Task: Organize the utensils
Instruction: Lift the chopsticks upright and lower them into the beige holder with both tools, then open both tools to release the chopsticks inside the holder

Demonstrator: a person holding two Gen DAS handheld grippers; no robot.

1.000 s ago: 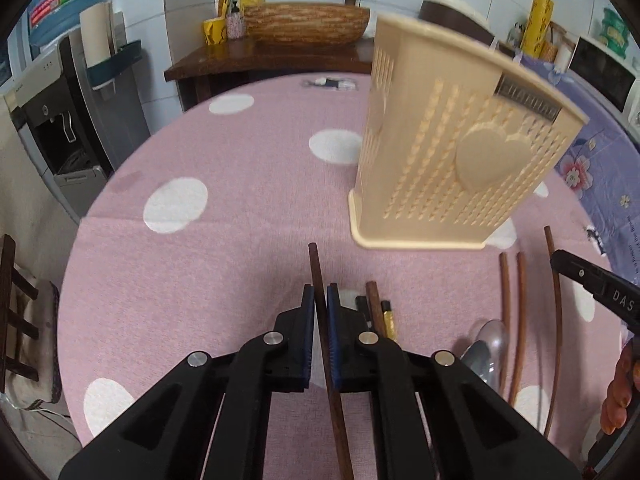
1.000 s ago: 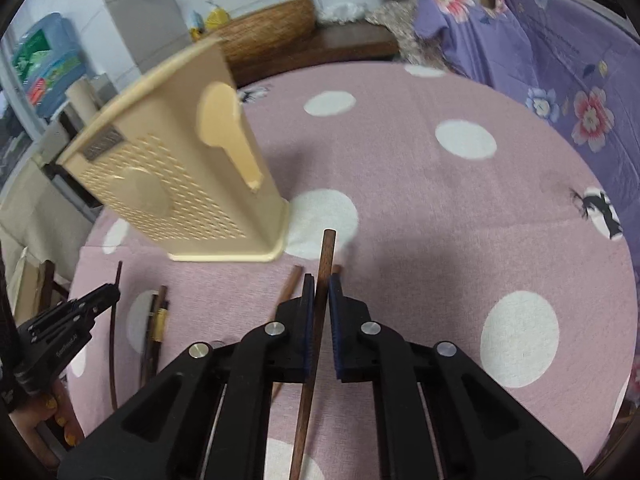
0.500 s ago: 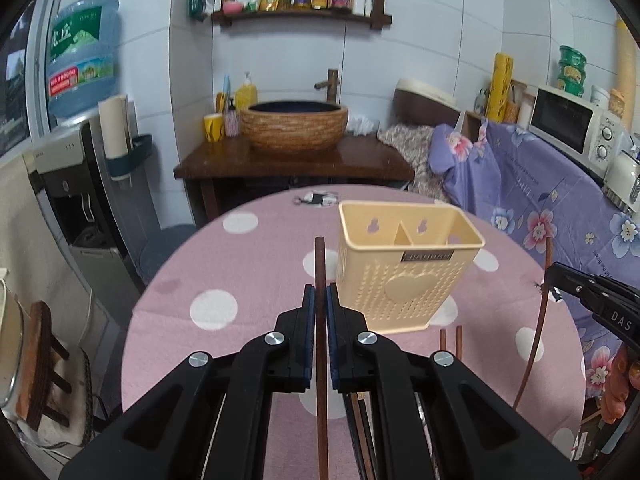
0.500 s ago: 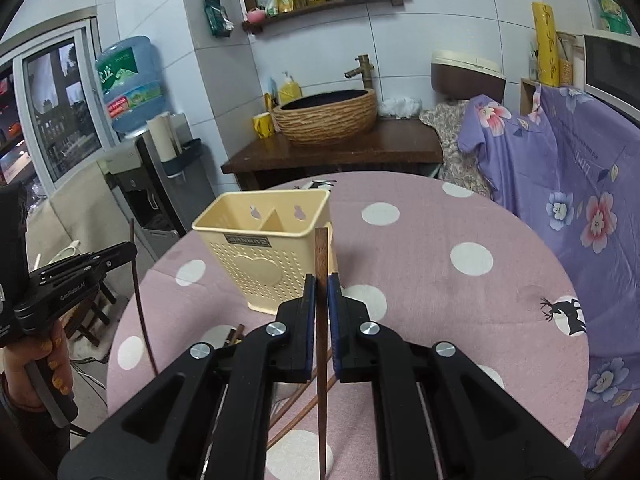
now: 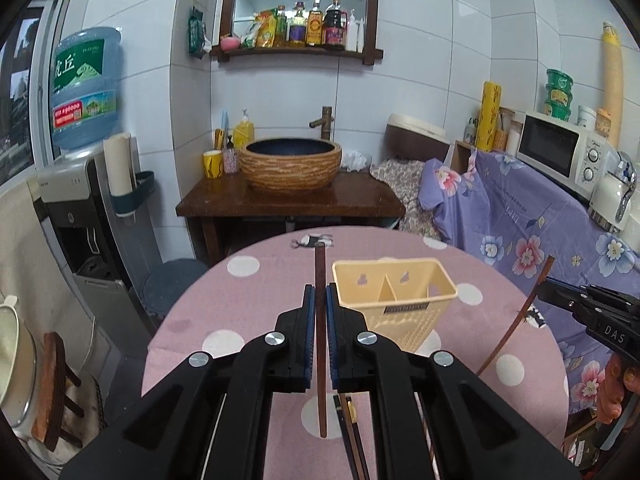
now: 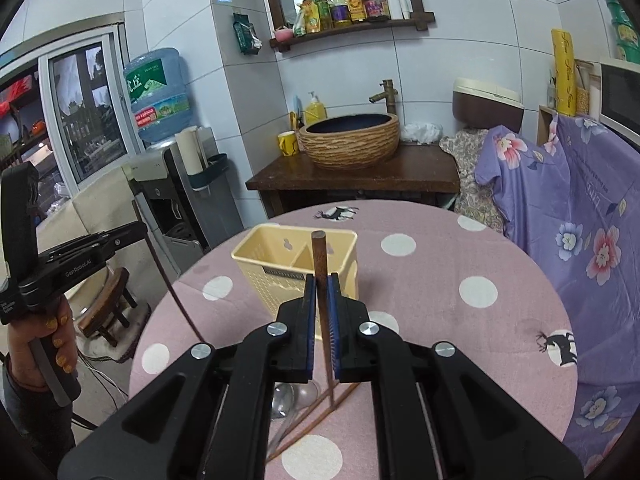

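Both claws have risen off the bench [image 5: 248,312], left claw [image 5: 320,300] and right claw [image 6: 321,288] each clamped on one chopstick [image 5: 321,344]; tilted sticks could miss the holder [image 5: 394,300].

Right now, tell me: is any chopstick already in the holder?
No: the holder shows two empty compartments, and each gripper holds its chopstick clear of it.

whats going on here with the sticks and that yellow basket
A person is sorting utensils with a handheld gripper in each hand. The left gripper is shut on one brown chopstick, and the right gripper is shut on another. Both are held in the air above the pink dotted table. The yellow two-compartment utensil holder looks empty. More chopsticks and a spoon lie on the table.
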